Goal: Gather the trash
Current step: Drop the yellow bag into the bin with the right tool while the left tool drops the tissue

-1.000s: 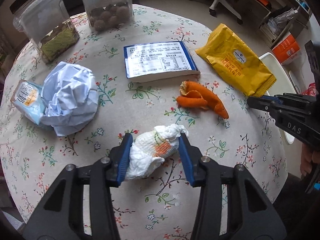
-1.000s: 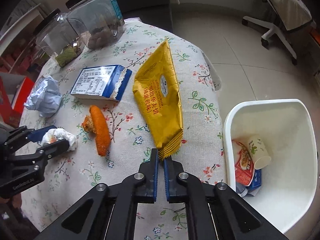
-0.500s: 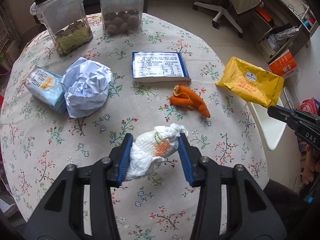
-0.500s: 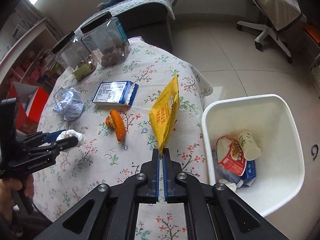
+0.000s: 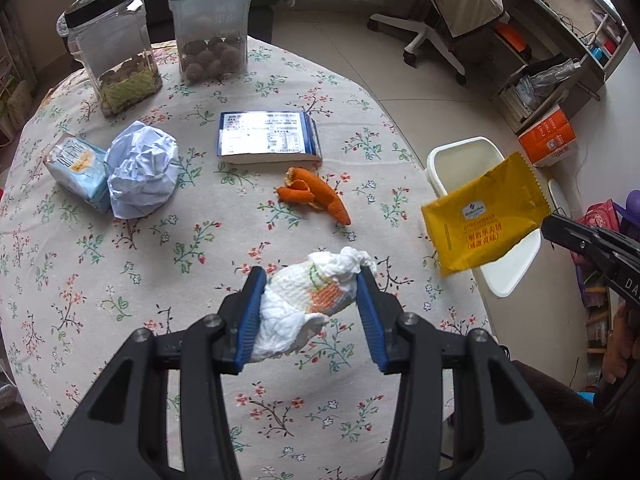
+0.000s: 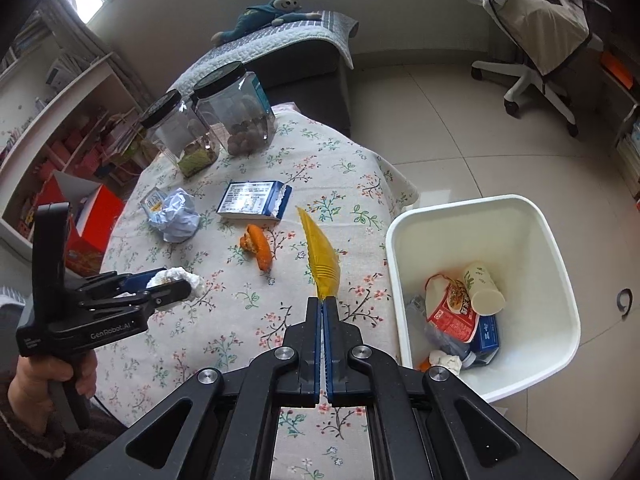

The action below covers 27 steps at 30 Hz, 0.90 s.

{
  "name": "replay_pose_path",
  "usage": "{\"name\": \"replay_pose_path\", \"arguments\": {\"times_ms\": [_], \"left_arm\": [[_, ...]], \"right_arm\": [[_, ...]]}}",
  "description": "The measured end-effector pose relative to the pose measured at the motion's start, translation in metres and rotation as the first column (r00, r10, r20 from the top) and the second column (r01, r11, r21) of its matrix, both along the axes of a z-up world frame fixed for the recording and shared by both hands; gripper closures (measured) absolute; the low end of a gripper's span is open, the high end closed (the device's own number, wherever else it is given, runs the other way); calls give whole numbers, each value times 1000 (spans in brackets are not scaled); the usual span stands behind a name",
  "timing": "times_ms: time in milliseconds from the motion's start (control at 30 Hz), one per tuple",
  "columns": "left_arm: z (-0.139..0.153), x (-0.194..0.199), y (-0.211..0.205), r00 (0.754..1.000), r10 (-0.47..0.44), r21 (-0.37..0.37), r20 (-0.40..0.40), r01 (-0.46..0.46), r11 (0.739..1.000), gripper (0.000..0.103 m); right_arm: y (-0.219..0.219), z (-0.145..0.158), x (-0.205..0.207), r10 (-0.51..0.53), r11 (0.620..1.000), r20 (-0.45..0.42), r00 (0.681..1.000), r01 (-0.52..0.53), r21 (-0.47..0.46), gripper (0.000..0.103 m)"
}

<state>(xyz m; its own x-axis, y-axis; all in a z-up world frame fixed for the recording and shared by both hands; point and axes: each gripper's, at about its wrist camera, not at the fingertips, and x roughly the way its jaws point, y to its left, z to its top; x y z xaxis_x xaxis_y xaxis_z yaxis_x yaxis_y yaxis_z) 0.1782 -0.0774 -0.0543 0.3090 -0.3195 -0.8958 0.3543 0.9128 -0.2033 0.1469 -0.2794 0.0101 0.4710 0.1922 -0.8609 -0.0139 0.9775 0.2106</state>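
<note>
Left claw (image 5: 310, 308), black frame with blue pads: pinching a crumpled white paper towel with an orange print (image 5: 310, 304) between both pads, held above the near part of the round counter covered in a floral cloth (image 5: 120, 280); the same wad shows in the right wrist view at the tip of that claw (image 6: 176, 280). Right claw (image 6: 323, 304), same make: pads pressed together on the bottom seam of a flat yellow foil snack packet (image 6: 322, 258), which stands edge-on above the counter's right side; in the left wrist view the packet (image 5: 486, 220) hangs clear of the counter edge, in front of the bin. White rectangular plastic bin (image 6: 556, 248): on the tiled floor just beside the counter, holding a paper cup (image 6: 482, 290), a red and white wrapper (image 6: 448, 312), a blue carton (image 6: 486, 334) and a small white wad (image 6: 444, 360). On the counter: curled orange peel (image 5: 316, 196) near the middle; blue and white flat box with a printed label (image 5: 268, 138) just behind the peel; ball of crumpled pale blue paper (image 5: 142, 174) to the left, touching a small light blue packet (image 5: 76, 168); two clear plastic jars with black lids at the far edge, one with green-wrapped contents (image 5: 114, 52), one with brown round pieces (image 5: 212, 28). Beyond: grey sofa with a stuffed toy (image 6: 264, 14); white office chair (image 6: 536, 40).
</note>
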Motion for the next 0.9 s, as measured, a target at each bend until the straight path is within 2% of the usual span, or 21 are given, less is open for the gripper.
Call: {"name": "replay_pose_path", "arguments": {"times_ms": [267,567,833,900], "left_arm": [[8,-8,-11,1000,-7,-39,7,7,999,56],[14,-12,-37,1000,-30,-79,8,30,996,55],[15,-21,-87,992,-116,-35,52,118,992,55],[15,-22,-102,989,-138,-27,49,139,990,55]], "right_arm": [[-16,21,-13,-32,999,44,999,32,-5,101],[-75,32,-32,-181,982,56,982,183,-35,101],[-130,15,-43,-303,951,14,953,303,-68,99],[-147,9,-47,-349,936,-7,937,349,-53,92]]}}
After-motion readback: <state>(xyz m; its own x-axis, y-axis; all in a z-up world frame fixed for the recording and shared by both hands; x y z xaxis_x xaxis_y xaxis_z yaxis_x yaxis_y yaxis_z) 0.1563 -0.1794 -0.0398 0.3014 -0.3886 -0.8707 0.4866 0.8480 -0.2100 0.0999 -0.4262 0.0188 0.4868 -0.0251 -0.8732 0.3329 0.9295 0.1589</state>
